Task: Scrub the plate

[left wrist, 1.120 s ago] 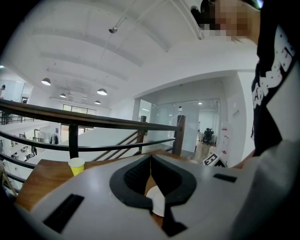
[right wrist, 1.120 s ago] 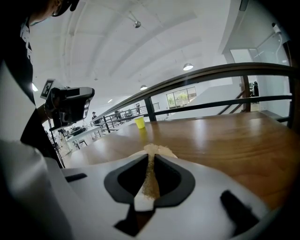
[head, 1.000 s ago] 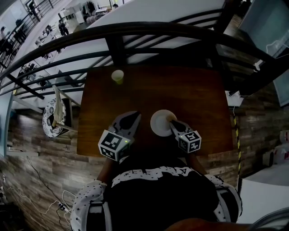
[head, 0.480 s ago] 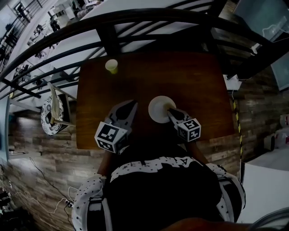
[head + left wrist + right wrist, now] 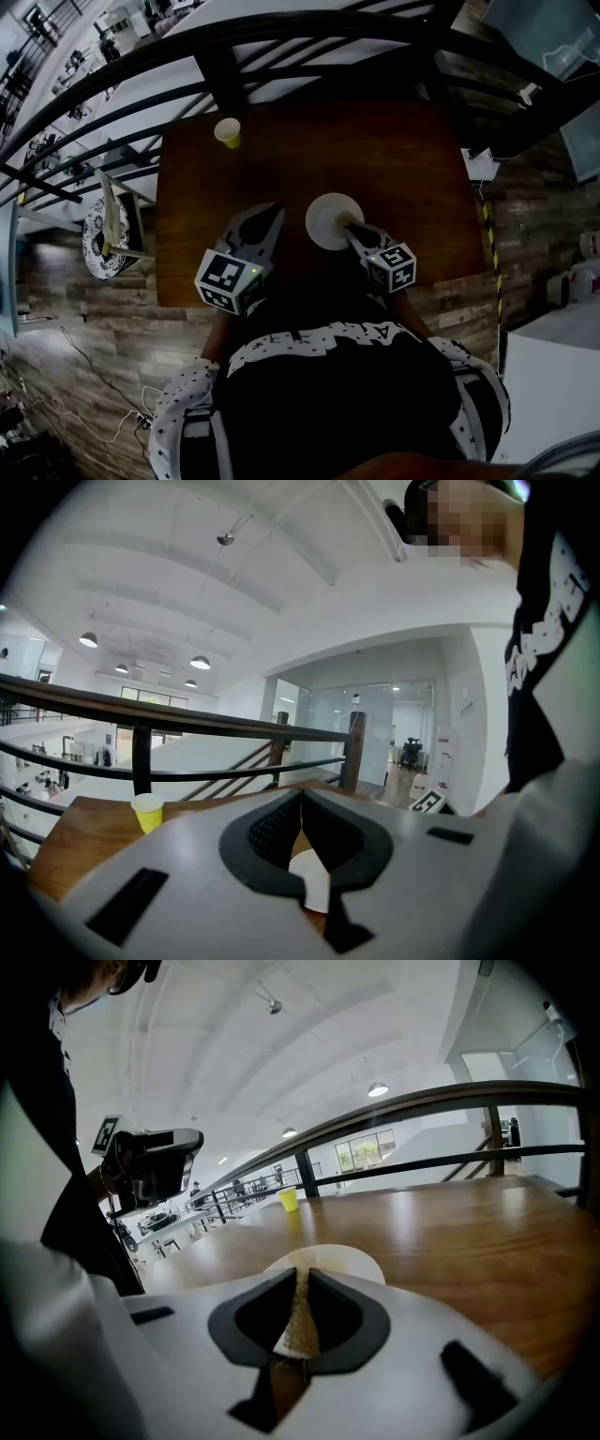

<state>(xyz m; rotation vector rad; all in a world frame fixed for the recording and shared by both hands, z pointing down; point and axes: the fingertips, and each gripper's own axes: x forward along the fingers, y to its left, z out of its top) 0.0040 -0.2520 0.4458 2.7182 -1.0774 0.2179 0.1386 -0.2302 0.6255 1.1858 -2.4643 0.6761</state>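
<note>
Wooden counter [image 5: 403,178] fills mid-frame.

Left gripper [image 5: 276,212]: jaws together, nothing between them. It sits just left of the plate, apart from it.

Right gripper [image 5: 349,225]: pinched on a thin tan scouring pad [image 5: 298,1321], tips at the plate's lower-right rim.

White plate [image 5: 328,216]: centre frame, flat on the counter.

Yellow cup [image 5: 227,131]: upper left, well apart.

Progress: scrubbing seems barely under way at one edge, with most of the surface likely left. Cleanliness not judgeable.

table [image 5: 403,169]: brown wood | railing [image 5: 142,757]: black metal | floor [image 5: 84,375]: wood planks | ceiling [image 5: 309,592]: white, arched | lamps [image 5: 200,662]: lit
</note>
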